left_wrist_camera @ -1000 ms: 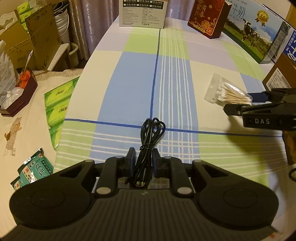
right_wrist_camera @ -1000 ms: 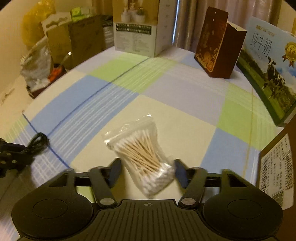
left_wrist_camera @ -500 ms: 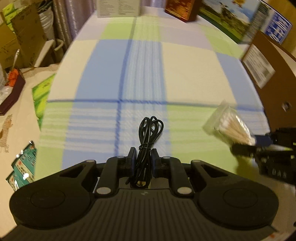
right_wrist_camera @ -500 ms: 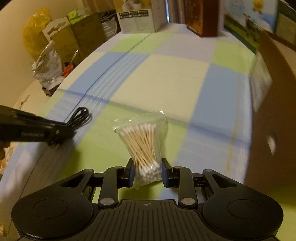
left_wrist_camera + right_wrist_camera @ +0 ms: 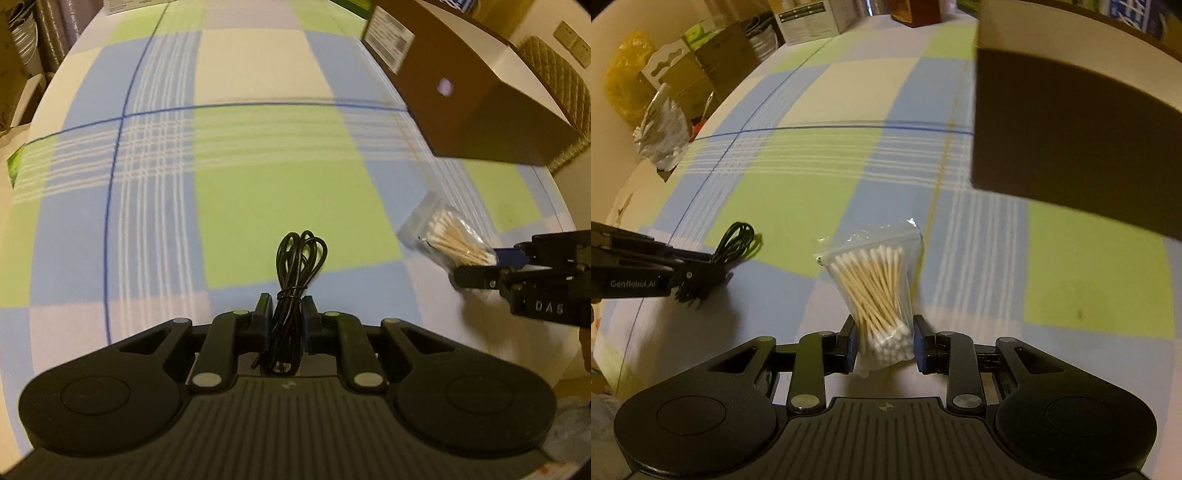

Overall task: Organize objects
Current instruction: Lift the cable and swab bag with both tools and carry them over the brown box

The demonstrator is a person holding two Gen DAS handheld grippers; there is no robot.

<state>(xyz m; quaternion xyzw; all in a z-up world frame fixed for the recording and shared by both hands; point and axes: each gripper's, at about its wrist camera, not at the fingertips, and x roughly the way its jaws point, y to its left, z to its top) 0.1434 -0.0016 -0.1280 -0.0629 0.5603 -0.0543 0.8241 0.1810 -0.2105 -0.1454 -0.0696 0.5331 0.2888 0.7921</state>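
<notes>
Left gripper (image 5: 284, 314): fingers closed tight, clamping a coiled black cable (image 5: 295, 273), held above the tablecloth's near edge.
Right gripper (image 5: 884, 341): fingers pressed onto a bag of cotton swabs (image 5: 877, 291), near the right edge.

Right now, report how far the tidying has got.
Done: both pickups. The left gripper is shut on the coiled black cable, and the right gripper is shut on the bag of cotton swabs. Left: putting them away, perhaps in the brown cardboard box nearby; nothing shows inside it yet.
</notes>
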